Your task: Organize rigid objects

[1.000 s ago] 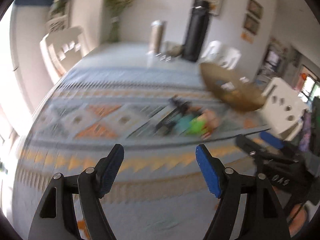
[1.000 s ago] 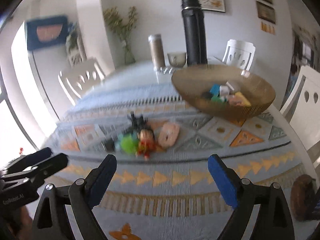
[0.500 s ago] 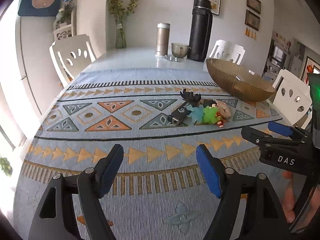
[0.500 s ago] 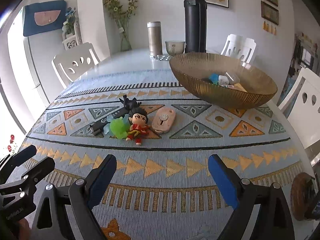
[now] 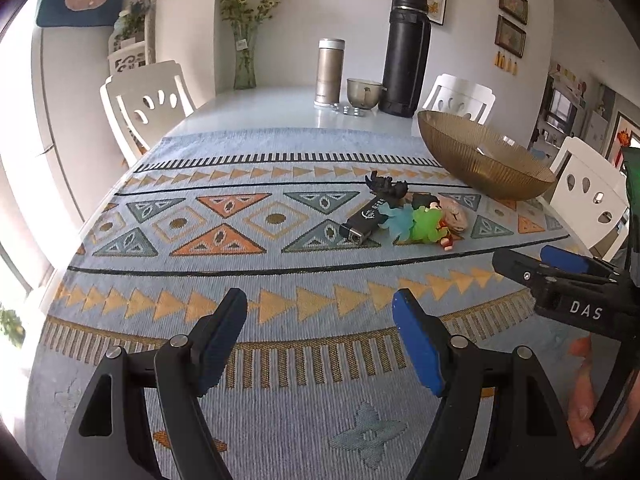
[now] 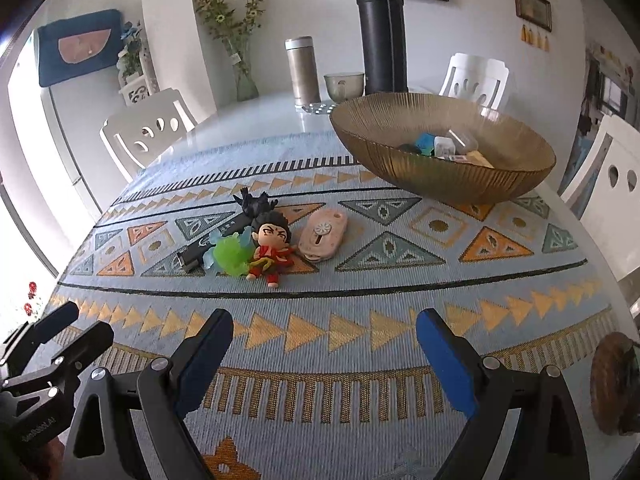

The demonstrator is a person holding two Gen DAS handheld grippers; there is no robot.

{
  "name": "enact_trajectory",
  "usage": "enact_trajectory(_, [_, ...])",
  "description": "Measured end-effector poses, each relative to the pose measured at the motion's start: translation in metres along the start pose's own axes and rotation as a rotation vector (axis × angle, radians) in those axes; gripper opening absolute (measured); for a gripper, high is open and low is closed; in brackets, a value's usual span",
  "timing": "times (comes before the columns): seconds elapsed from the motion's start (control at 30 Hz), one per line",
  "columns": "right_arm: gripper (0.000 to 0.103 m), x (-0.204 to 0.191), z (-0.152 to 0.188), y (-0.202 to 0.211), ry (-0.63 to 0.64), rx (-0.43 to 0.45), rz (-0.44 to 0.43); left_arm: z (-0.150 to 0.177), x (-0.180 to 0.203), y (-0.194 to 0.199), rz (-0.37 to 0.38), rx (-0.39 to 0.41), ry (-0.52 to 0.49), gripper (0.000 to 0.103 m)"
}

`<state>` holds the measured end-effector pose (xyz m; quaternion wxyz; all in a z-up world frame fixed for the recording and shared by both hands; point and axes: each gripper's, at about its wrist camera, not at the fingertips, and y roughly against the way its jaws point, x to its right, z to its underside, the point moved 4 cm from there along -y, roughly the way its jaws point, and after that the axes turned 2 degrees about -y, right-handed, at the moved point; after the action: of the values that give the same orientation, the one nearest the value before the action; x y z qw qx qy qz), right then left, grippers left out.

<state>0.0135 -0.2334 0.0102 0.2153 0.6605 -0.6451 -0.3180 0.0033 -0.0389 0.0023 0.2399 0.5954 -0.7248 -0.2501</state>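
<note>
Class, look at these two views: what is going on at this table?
A person holds a two-finger gripper in each hand over a patterned tablecloth. The left gripper and right gripper are both open and empty. A cluster of small toys and a pink case lie loose on the cloth, while the amber bowl already holds several small items. Nothing is being gripped.

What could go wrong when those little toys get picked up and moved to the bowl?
The toys lie bunched: closing on the red figurine could nudge the green toy or the black lighter touching it. The bowl sits near the table's edge, so a bump might push it off. Both hand-held grippers, left and right, could collide.
</note>
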Motion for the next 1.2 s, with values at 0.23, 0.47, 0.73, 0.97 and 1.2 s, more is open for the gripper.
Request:
enact_trajectory(0.23, [0.092,0.009,-0.001,0.002,-0.059,-0.005,-0.043,0.0,0.0,0.0,-0.022,-0.004,-0.006,0.074])
enact_trajectory(0.47, [0.092,0.002,0.0,0.003,-0.032,-0.01,-0.048,0.001,0.0,-0.002,-0.033,-0.015,-0.003,0.074])
enact_trajectory(0.73, [0.092,-0.002,0.002,0.0,-0.011,-0.024,-0.057,0.001,0.003,-0.007,-0.039,-0.038,-0.015,0.074])
enact_trajectory(0.97, [0.092,-0.001,0.002,0.0,-0.022,-0.03,-0.07,0.001,0.003,-0.009,-0.041,-0.046,-0.016,0.074])
enact_trajectory(1.2, [0.092,-0.001,0.002,0.001,-0.024,-0.031,-0.073,0.001,0.002,-0.009,-0.042,-0.048,-0.017,0.074])
